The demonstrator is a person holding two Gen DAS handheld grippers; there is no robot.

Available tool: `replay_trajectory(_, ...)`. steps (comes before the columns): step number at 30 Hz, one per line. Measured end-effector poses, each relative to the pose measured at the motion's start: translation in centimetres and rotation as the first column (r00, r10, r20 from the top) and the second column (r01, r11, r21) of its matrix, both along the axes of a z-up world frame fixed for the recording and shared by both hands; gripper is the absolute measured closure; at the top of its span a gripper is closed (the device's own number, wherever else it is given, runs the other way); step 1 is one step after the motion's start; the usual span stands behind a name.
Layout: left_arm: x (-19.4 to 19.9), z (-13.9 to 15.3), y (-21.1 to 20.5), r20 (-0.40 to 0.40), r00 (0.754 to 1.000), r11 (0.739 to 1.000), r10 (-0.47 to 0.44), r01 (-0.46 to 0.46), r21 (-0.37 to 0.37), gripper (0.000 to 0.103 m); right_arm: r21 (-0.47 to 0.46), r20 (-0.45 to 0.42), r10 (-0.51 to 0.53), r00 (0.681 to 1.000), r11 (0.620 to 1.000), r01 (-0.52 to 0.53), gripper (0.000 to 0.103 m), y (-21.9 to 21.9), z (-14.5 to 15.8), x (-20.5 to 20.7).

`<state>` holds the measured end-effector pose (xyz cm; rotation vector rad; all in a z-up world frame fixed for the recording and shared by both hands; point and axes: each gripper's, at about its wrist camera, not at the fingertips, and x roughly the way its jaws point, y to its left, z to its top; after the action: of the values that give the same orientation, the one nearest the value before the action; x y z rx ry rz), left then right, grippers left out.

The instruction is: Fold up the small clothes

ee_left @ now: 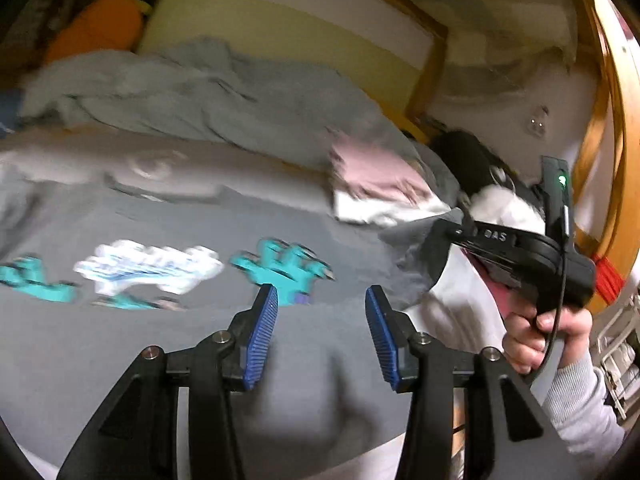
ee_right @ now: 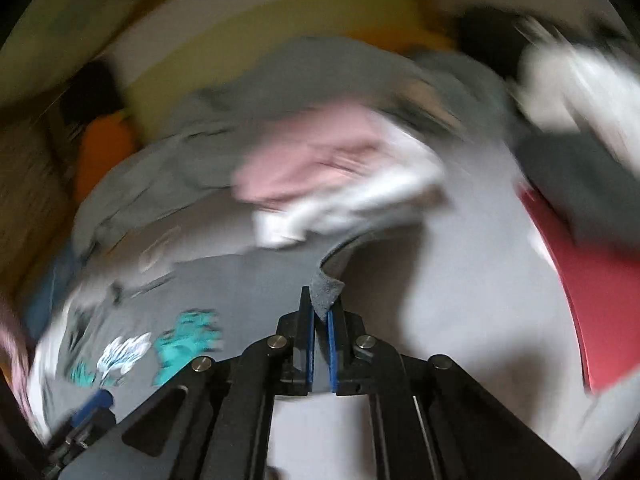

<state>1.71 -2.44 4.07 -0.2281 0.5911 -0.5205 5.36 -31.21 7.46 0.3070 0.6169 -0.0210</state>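
Observation:
A dark grey shirt (ee_left: 192,332) with a teal and white print (ee_left: 280,268) lies spread on the bed. My left gripper (ee_left: 322,300) is open and empty just above the shirt, below the print. My right gripper (ee_right: 319,314) is shut on a corner of the grey shirt (ee_right: 326,294) and lifts that edge off the bed; its body also shows in the left wrist view (ee_left: 516,256), held by a hand at the right. The right wrist view is blurred by motion.
A pink and white garment (ee_left: 372,184) lies crumpled behind the shirt, with a light grey blanket (ee_left: 180,92) beyond it. A red item (ee_right: 592,288) lies at the right. A yellow-striped pillow (ee_left: 280,20) and a wooden bed frame (ee_left: 432,64) stand at the back.

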Motion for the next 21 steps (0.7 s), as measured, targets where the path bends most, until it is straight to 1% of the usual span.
replay_trajectory(2, -0.6, 1.2, 2.6, 0.052, 0.997, 0.999, 0.051, -0.051, 0.013, 0.058, 0.035, -0.012, 0.087, 0.996, 0.996, -0.086, 0.098, 3.0, 0.8, 1.8)
replay_trajectory(4, -0.8, 1.6, 5.2, 0.088, 0.99, 0.993, 0.114, -0.116, 0.012, 0.057, 0.057, -0.045, 0.197, 0.979, 0.979, -0.195, 0.098, 7.0, 0.2, 3.4)
replay_trajectory(5, -0.9, 1.4, 6.4, 0.094, 0.987, 0.991, 0.132, -0.133, 0.0, 0.057, 0.051, -0.072, 0.258, 0.964, 0.966, -0.255, 0.098, 9.8, -1.2, 4.3)
replay_trajectory(6, -0.9, 1.1, 7.4, 0.094, 0.983, 0.988, 0.157, -0.157, -0.01, 0.057, 0.037, -0.102, 0.283, 0.954, 0.959, -0.281, 0.098, 11.4, -2.2, 4.8)
replay_trajectory(7, -0.9, 0.7, 8.6, 0.081, 0.978, 0.982, 0.191, -0.19, -0.025, 0.057, 0.021, -0.166, 0.313, 0.935, 0.949, -0.313, 0.098, 13.7, -4.1, 5.4)
replay_trajectory(8, -0.8, 0.2, 9.5, 0.058, 0.977, 0.979, 0.204, -0.202, -0.043, 0.057, 0.004, -0.228, 0.325, 0.918, 0.943, -0.333, 0.098, 15.4, -5.8, 5.5)
replay_trajectory(9, -0.6, -0.3, 10.2, 0.023, 0.98, 0.978, 0.199, -0.198, -0.064, 0.057, -0.016, -0.261, 0.318, 0.911, 0.942, -0.334, 0.097, 16.4, -6.9, 5.3)
replay_trajectory(10, -0.4, -0.8, 10.7, -0.004, 0.982, 0.979, 0.188, -0.187, -0.078, 0.057, -0.051, -0.263, 0.29, 0.92, 0.948, -0.313, 0.095, 17.1, -7.8, 4.7)
replay_trajectory(11, -0.2, -1.1, 11.1, -0.02, 0.983, 0.98, 0.18, -0.181, -0.083, 0.057, -0.086, -0.22, 0.267, 0.938, 0.953, -0.292, 0.095, 17.4, -7.8, 3.7)
replay_trajectory(12, -0.3, -1.2, 11.3, -0.017, 0.983, 0.98, 0.184, -0.184, -0.078, 0.057, -0.105, -0.2, 0.27, 0.942, 0.95, -0.295, 0.089, 17.6, -7.7, 2.8)
replay_trajectory(13, -0.4, -1.3, 11.5, -0.01, 0.982, 0.979, 0.189, -0.19, -0.072, 0.057, -0.107, -0.196, 0.293, 0.936, 0.942, -0.318, 0.083, 17.8, -7.5, 2.1)
replay_trajectory(14, -0.5, -1.5, 11.5, -0.008, 0.982, 0.98, 0.189, -0.189, -0.065, 0.056, -0.1, -0.192, 0.308, 0.932, 0.939, -0.33, 0.071, 17.9, -7.3, 1.4)
replay_trajectory(15, -0.4, -1.7, 11.6, -0.017, 0.983, 0.981, 0.183, -0.183, -0.063, 0.056, -0.094, -0.186, 0.313, 0.931, 0.938, -0.334, 0.062, 17.8, -7.1, 0.9)
replay_trajectory(16, -0.3, -2.0, 11.7, -0.031, 0.983, 0.981, 0.179, -0.18, -0.065, 0.056, -0.091, -0.185, 0.316, 0.931, 0.937, -0.336, 0.061, 17.7, -6.9, 0.2)
replay_trajectory(19, 0.0, -2.5, 11.7, -0.066, 0.982, 0.981, 0.175, -0.18, -0.077, 0.056, -0.075, -0.21, 0.341, 0.916, 0.929, -0.363, 0.06, 17.6, -6.3, -0.9)
replay_trajectory(21, 0.1, -2.6, 11.3, -0.076, 0.983, 0.982, 0.166, -0.172, -0.075, 0.056, -0.035, -0.19, 0.365, 0.911, 0.925, -0.378, 0.06, 16.4, -5.5, -2.6)
